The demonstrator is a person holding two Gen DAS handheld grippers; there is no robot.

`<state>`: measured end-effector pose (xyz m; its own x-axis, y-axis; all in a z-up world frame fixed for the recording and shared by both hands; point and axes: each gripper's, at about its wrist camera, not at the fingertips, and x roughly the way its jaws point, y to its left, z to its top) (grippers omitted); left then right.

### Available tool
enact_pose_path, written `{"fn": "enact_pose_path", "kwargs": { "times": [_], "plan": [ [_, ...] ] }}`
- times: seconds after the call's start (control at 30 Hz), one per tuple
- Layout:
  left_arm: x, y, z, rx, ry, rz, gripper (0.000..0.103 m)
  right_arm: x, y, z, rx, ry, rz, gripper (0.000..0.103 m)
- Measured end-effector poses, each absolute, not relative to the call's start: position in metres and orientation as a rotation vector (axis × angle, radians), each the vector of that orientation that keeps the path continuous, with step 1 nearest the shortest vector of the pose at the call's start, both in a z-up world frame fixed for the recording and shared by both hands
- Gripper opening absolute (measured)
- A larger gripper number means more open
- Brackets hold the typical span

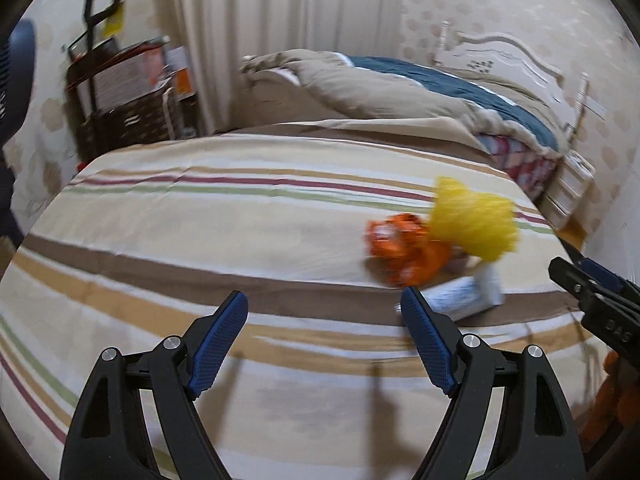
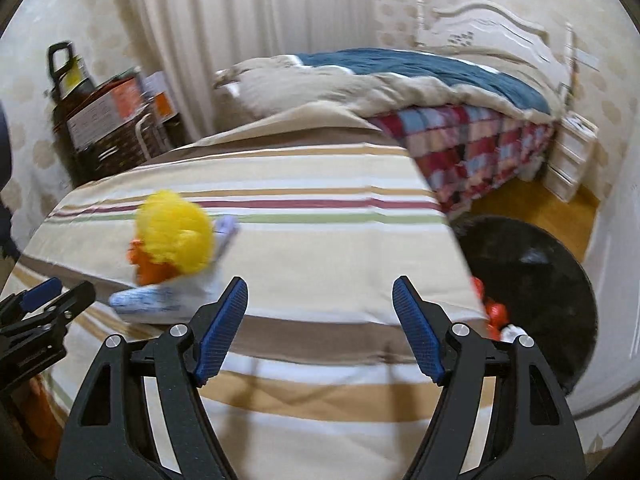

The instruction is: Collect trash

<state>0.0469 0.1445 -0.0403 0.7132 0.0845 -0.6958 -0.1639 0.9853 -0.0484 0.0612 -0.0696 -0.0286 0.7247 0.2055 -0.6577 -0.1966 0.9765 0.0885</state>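
While the trash sits in a small heap on the striped bedspread (image 1: 240, 216), your grippers hang above the cloth with nothing in them. That heap is a crumpled yellow wrapper (image 1: 472, 220) lying against an orange wrapper (image 1: 404, 252), with a pale blue-and-white packet (image 1: 464, 296) just in front of them; blur hides any print. Your left gripper (image 1: 324, 312) has its blue pads spread wide over bare cloth, the packet just beyond its right fingertip. Your right gripper (image 2: 320, 296) is spread just as wide, with the heap off to its left. Beyond the bedspread's right edge a round black rug (image 2: 532, 280) covers the wooden floor, with some red-orange bits (image 2: 494, 312) at its near edge. Farther back stands a bed with a rumpled beige-and-blue duvet (image 2: 400, 76).
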Motion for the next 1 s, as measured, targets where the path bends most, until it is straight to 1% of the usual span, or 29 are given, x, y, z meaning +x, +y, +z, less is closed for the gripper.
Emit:
{"fn": "enact_pose_path", "kwargs": {
  "times": [0.2,0.53,0.77,1.0],
  "plan": [
    [0.045,0.17,-0.039,-0.131,0.749,0.189,0.079,0.069,-0.027,-0.013,-0.035,0.696,0.306,0.08],
    [0.046,0.203,-0.039,-0.162,0.741,0.242,0.079,0.092,0.021,-0.014,-0.069,0.731,0.38,0.08],
    [0.044,0.22,-0.041,-0.188,0.744,0.268,0.079,0.088,0.027,-0.007,-0.099,0.71,0.385,0.08],
    [0.043,0.228,-0.043,-0.207,0.752,0.279,0.079,0.083,0.011,-0.023,-0.043,0.763,0.336,0.08]
  ]
}}
